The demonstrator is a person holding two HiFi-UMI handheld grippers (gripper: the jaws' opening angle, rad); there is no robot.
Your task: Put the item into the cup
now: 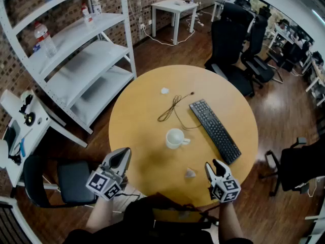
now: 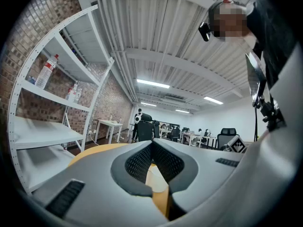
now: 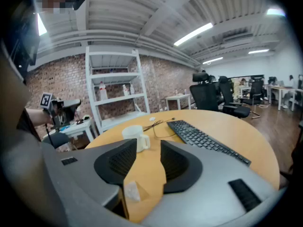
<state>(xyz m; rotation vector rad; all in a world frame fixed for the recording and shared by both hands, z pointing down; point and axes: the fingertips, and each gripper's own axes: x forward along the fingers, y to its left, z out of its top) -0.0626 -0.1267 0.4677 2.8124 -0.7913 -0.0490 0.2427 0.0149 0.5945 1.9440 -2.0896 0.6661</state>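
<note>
A white cup with its handle to the right stands upright near the middle of the round wooden table. In the right gripper view the cup is just beyond the jaw tips. A small pale pyramid-shaped item lies on the table near the front edge. My right gripper hovers just right of it, open. Through the gap of the right gripper the item shows low by the left jaw, untouched by the pads. My left gripper is at the table's front left edge. The left gripper is shut and empty.
A black keyboard lies diagonally right of the cup. Behind the cup are a thin dark cable and a small white scrap. White shelves stand to the left, black office chairs behind the table.
</note>
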